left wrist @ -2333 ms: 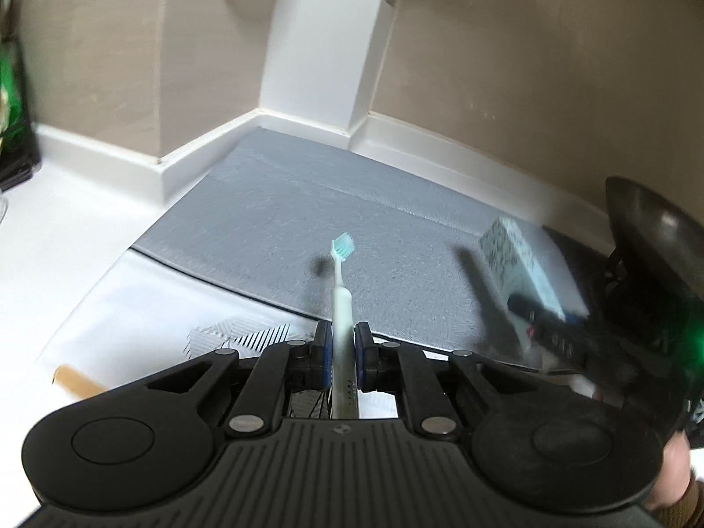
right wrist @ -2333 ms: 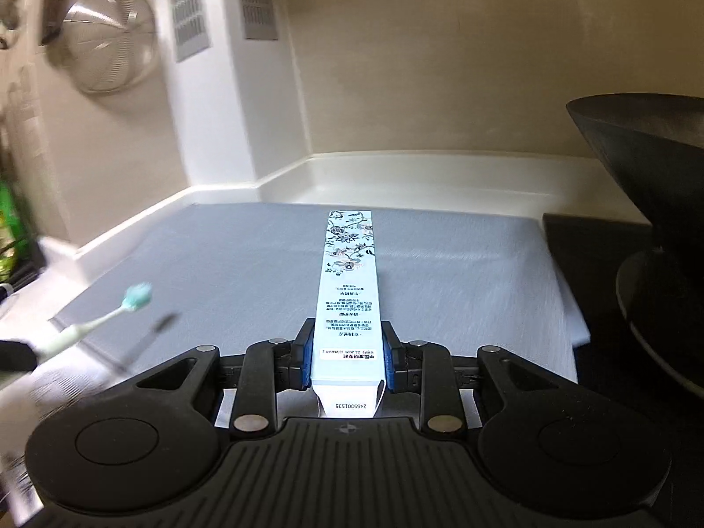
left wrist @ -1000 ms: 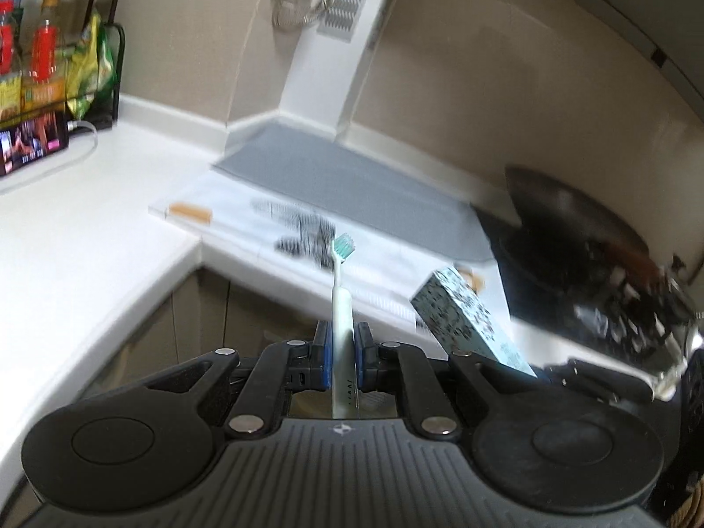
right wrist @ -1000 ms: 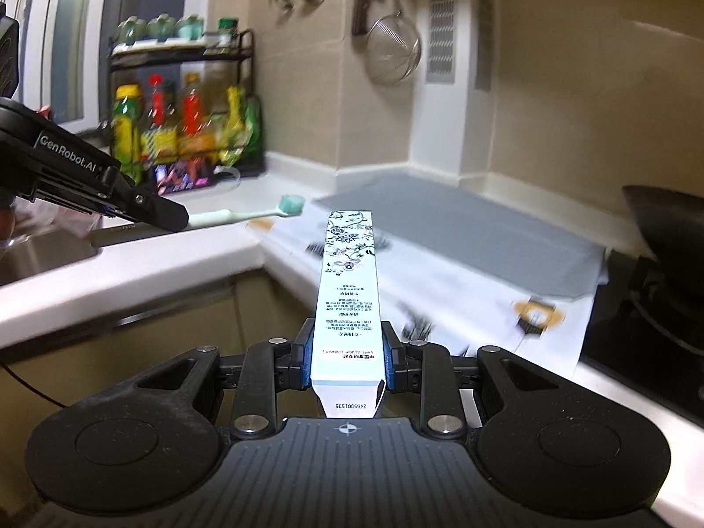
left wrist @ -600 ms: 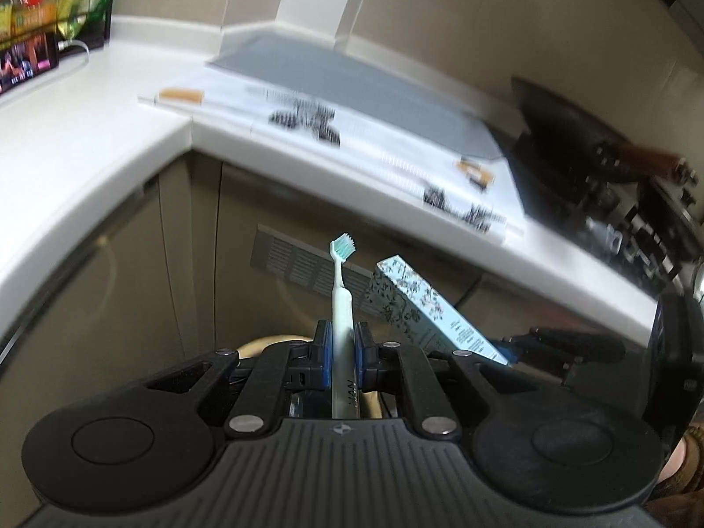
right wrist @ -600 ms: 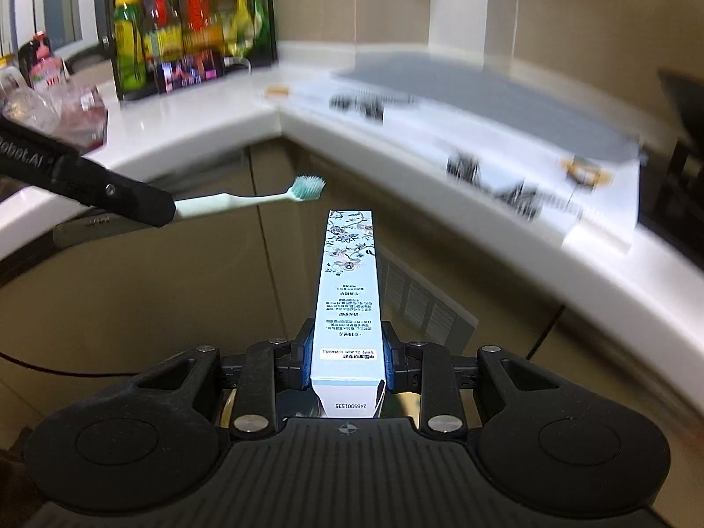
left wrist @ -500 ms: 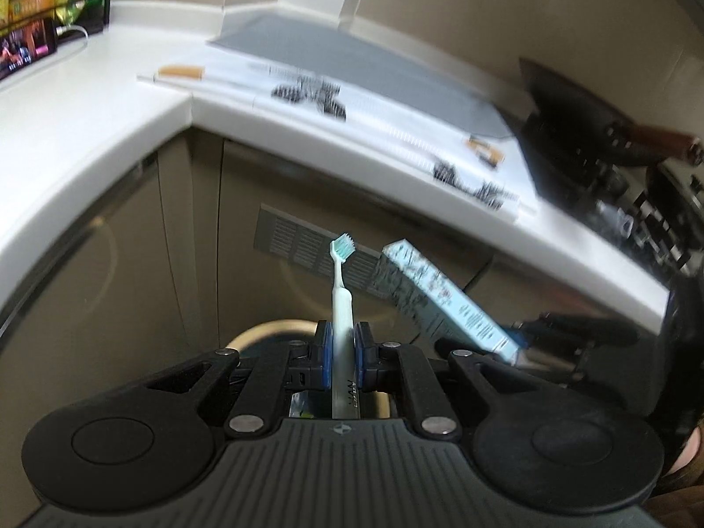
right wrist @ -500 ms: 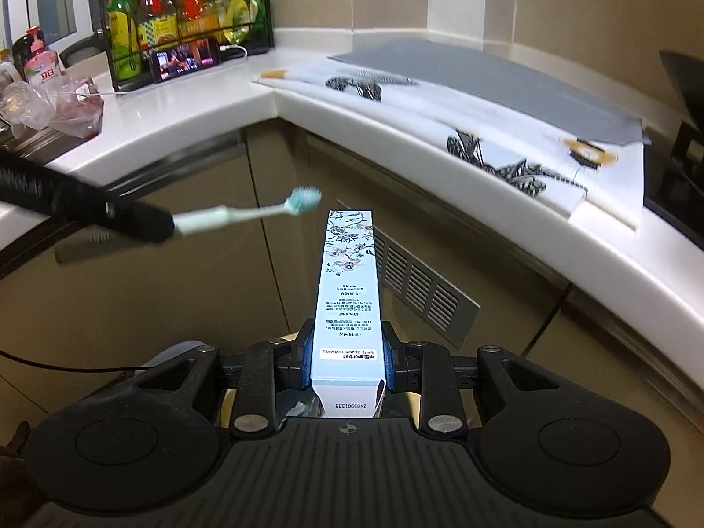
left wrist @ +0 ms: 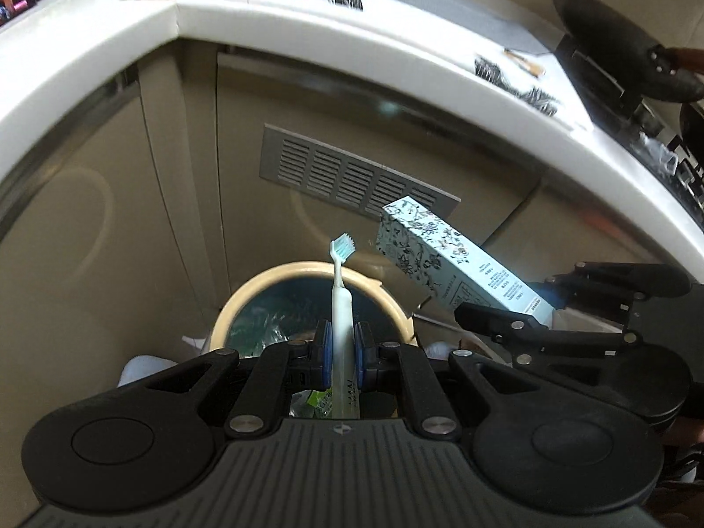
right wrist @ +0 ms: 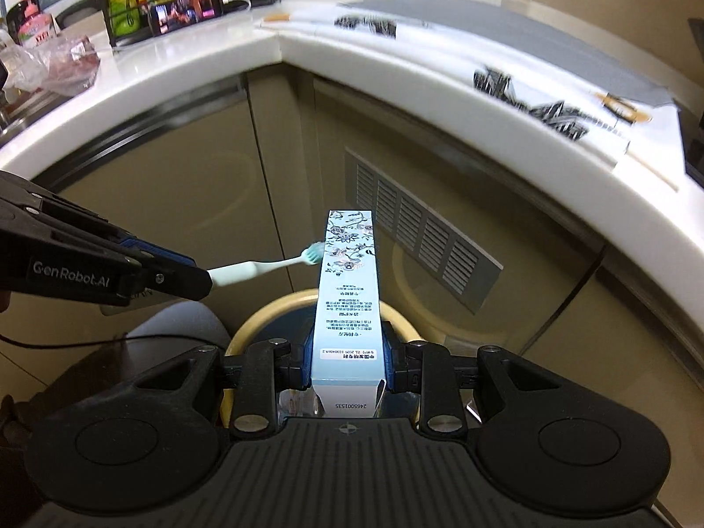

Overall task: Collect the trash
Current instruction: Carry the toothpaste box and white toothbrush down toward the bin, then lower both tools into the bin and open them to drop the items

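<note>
My left gripper (left wrist: 342,348) is clamped nearly closed on the handle of a pale green toothbrush (left wrist: 339,295), whose bristled head points up and away over a round bin with a cream rim (left wrist: 246,295). My right gripper (right wrist: 346,358) is closed on a long toothpaste box (right wrist: 347,281) printed with flowers, gripped near its end, the rest reaching out above the same bin (right wrist: 259,314). The brush head sits just beside the box. Behind both stands a cabinet with a louvred vent (left wrist: 352,174) beneath the white counter (left wrist: 396,57).
</note>
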